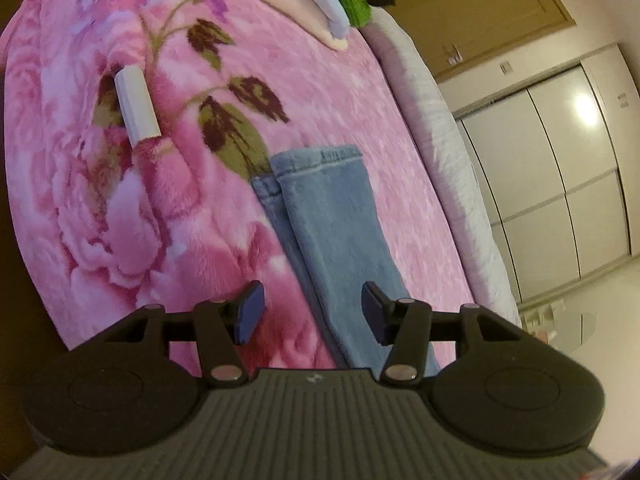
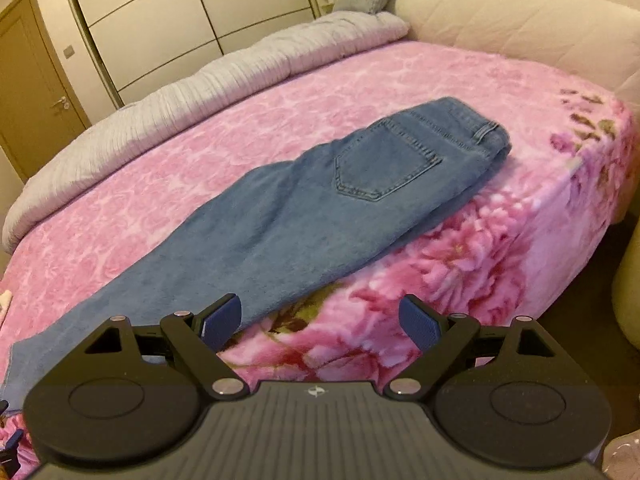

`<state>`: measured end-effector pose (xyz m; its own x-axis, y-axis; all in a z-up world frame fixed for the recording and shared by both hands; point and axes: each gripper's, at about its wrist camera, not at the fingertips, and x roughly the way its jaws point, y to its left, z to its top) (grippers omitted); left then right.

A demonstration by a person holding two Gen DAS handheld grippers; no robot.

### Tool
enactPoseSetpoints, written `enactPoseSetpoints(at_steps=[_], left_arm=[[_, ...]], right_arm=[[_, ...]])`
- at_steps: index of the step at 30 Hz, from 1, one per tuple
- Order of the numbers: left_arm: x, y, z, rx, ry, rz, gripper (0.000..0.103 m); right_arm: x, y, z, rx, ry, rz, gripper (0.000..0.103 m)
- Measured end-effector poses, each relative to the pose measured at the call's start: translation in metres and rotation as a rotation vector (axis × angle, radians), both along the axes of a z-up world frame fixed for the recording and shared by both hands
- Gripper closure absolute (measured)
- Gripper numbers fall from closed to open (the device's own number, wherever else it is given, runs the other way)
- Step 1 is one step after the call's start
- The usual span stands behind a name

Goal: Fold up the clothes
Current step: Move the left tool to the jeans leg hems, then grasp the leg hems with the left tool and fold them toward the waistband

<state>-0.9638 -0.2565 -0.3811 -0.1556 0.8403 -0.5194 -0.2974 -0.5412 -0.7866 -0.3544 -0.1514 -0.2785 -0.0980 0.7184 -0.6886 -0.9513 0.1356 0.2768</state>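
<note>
Item: jeans (image 2: 320,208), blue denim, lying flat on the pink floral blanket (image 2: 280,92), already doubled lengthwise, one leg stacked on the other. Back pocket (image 2: 384,168) facing up. Waistband end is lying toward the padded headboard (image 2: 520,16); hem end (image 1: 316,168) is lying toward the opposite end of the bed. Long axis is running along the near bed edge, crosswise to the two hands.

Relation for next move: left gripper (image 1: 312,312) is hovering over the lower legs, w/ the denim passing under its jaw gap and the hems ahead of it. Right gripper (image 2: 320,320) is hovering at the near edge around thigh/knee level, fabric just ahead and to its left, waistband well ahead to the right. Judging: left hand is nearer the hems, right nearer the waist, so a hem-to-waist fold is looking likely.

Fingers: both sets are standing apart, blue pads clear of cloth, grasping nothing.

Surface: plush blanket w/ rose print, soft; grey quilt (image 2: 160,104) is bunching along the far side. White cylinder (image 1: 136,104) and a stack of folded clothes (image 1: 316,12) are resting beyond the hems.

Room: sliding wardrobe doors (image 1: 560,184), brown door (image 2: 28,92).
</note>
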Motion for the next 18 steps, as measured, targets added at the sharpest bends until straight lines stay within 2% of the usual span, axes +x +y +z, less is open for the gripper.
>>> enactPoseSetpoints(at_steps=[4,6,8,9,11,12,14,17,18], left_arm=[[-0.004,0.015,-0.001,-0.002,0.024,0.038,0.05],[-0.001,0.022,0.001,-0.007,0.051,0.05,0.043],[0.003,0.028,0.004,-0.017,0.067,0.078,0.042],[0.005,0.031,0.006,-0.025,0.079,0.085,0.044],[0.009,0.037,0.01,-0.02,0.108,0.071,0.057],[0.009,0.039,0.009,-0.019,0.102,0.061,0.064],[0.007,0.043,0.006,-0.025,0.074,0.06,0.067],[0.004,0.04,-0.001,0.006,0.025,0.106,0.071],[0.005,0.038,-0.003,0.017,0.016,0.118,0.078]], right_arm=[[-0.004,0.024,-0.018,-0.057,0.008,0.014,0.014],[-0.006,0.035,-0.025,-0.079,0.009,0.022,0.014],[-0.007,0.046,-0.033,-0.095,0.019,0.026,0.014],[-0.007,0.05,-0.036,-0.102,0.025,0.027,0.014],[-0.007,0.059,-0.042,-0.115,0.035,0.028,0.015],[-0.006,0.062,-0.044,-0.12,0.04,0.029,0.015],[-0.006,0.067,-0.047,-0.123,0.05,0.031,0.014],[-0.004,0.073,-0.05,-0.127,0.057,0.032,0.015],[-0.003,0.074,-0.051,-0.129,0.06,0.033,0.014]])
